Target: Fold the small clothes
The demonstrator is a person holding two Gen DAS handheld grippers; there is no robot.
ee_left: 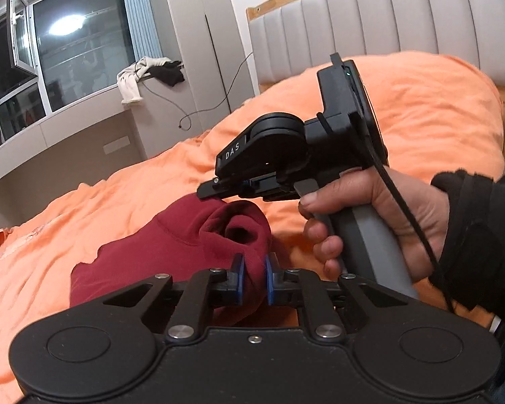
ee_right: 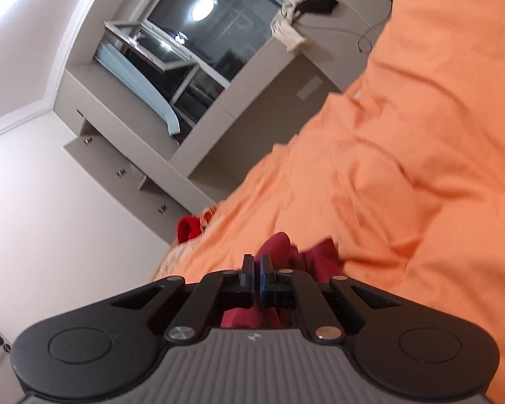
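- Still early: the maroon garment [ee_left: 158,245] lies crumpled on the bed [ee_left: 84,208], unfolded.
- Left gripper [ee_left: 254,277] pinches a fabric bunch.
- Right gripper [ee_right: 256,274], just ahead, is clamped on cloth too.

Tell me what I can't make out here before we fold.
- Maroon garment: left wrist view, its near edge is hidden behind the left gripper.
- Right gripper: right wrist view, blurred; cloth between its shut pads can't be confirmed.
- Red item at the bed's edge: too small to identify.
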